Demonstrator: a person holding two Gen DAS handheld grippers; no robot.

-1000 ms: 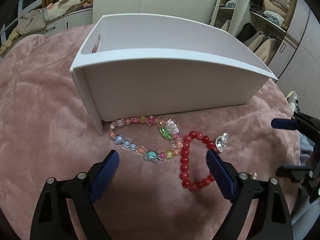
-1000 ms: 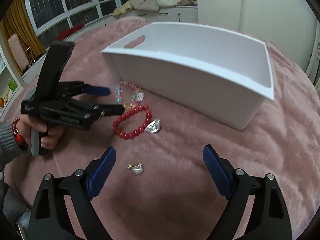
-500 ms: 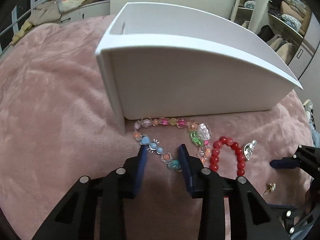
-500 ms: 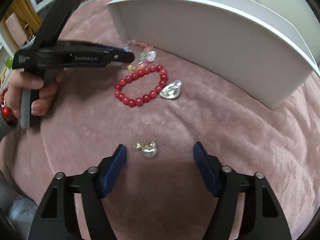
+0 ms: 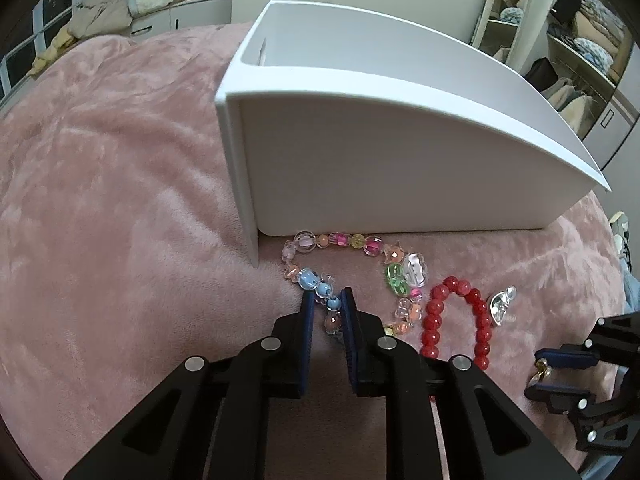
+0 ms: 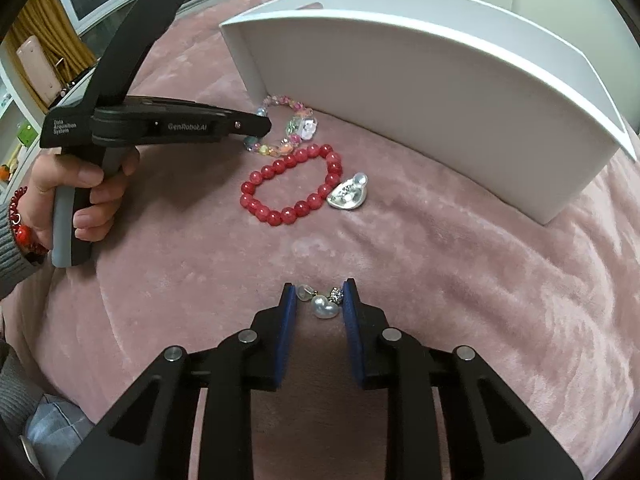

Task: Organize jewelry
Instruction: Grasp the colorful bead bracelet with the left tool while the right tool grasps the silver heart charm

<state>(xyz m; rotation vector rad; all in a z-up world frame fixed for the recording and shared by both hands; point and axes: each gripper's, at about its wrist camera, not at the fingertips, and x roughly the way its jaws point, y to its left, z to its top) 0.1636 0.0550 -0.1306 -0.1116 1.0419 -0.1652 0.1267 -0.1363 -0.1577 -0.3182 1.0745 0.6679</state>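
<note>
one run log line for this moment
left gripper: closing on colourful bead bracelet | right gripper: closing on pearl earring | white box: nothing added

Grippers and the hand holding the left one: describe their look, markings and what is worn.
Both grippers, left gripper and right gripper, are matte black with silver rivets and blue finger pads. The left one has a grey-backed handle and white lettering. The hand shows a grey knit sleeve and red bead bracelet.

The left gripper [image 5: 327, 300] has just been closing, and its blue pads now pinch the pastel bead bracelet [image 5: 352, 268] lying on the pink blanket [image 5: 120, 220] against the white box [image 5: 380, 160]. Right of it lie a red bead bracelet [image 5: 456, 320] and a silver charm [image 5: 500, 306].
</note>
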